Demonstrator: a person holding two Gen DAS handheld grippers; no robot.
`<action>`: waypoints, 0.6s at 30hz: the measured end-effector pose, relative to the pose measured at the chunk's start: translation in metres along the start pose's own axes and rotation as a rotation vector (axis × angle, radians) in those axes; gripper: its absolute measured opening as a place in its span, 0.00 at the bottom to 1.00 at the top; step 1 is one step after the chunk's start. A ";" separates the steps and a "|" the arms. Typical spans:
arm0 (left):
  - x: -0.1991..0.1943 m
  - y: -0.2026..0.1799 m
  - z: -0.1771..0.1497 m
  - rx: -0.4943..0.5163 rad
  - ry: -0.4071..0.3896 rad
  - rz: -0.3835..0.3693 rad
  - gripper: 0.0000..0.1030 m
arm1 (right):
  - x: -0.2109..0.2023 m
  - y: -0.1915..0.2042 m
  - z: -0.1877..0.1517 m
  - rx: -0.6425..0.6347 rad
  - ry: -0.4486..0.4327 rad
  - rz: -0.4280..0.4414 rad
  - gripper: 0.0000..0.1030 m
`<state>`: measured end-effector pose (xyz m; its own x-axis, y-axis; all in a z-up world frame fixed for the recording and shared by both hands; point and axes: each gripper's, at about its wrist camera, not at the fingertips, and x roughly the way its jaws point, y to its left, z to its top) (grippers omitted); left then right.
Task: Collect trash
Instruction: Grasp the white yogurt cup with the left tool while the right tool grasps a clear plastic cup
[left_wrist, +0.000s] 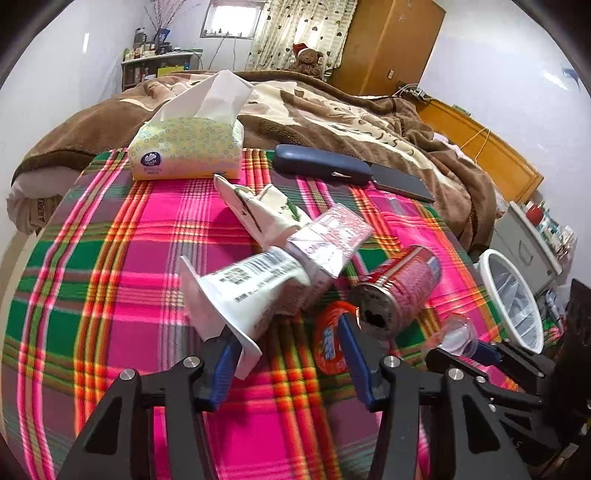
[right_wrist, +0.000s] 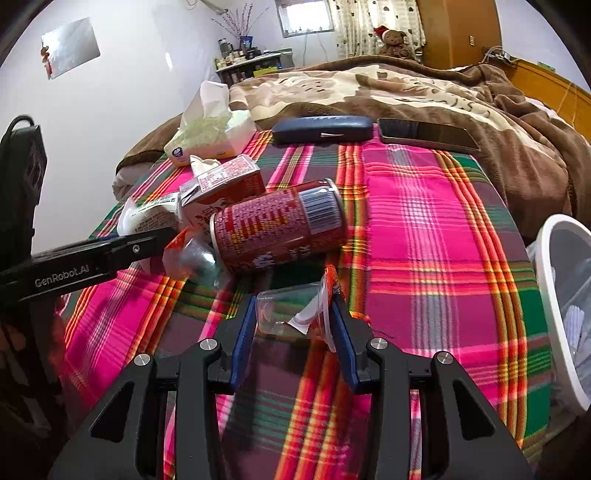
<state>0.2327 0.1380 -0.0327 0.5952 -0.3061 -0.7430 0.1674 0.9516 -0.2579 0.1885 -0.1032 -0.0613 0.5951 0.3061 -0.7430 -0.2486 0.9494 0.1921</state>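
A white yoghurt cup lies on its side on the plaid cloth, its peeled lid against the left pad of my left gripper. The jaws stand apart around the cup's wide end, and the right pad sits beside a red can without pressing the cup. An orange wrapper lies under that pad. My right gripper is shut on a small clear plastic cup with a torn red lid. The red can and a flattened milk carton lie just beyond it.
A crumpled paper, tissue box, blue glasses case and dark phone lie farther back. A white bin stands off the right edge. A brown blanket covers the bed behind.
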 end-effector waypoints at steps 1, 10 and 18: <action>-0.002 -0.003 -0.002 0.001 0.001 -0.028 0.51 | 0.000 -0.002 0.000 0.002 0.001 -0.004 0.40; -0.035 -0.020 -0.014 0.064 -0.057 0.005 0.54 | 0.000 -0.008 -0.001 0.021 -0.002 0.006 0.40; -0.041 0.002 0.000 0.068 -0.092 0.069 0.71 | -0.002 -0.008 -0.002 0.015 -0.010 0.010 0.40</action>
<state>0.2085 0.1520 -0.0029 0.6759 -0.2389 -0.6972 0.1746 0.9710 -0.1634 0.1881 -0.1116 -0.0629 0.6002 0.3159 -0.7348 -0.2430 0.9473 0.2088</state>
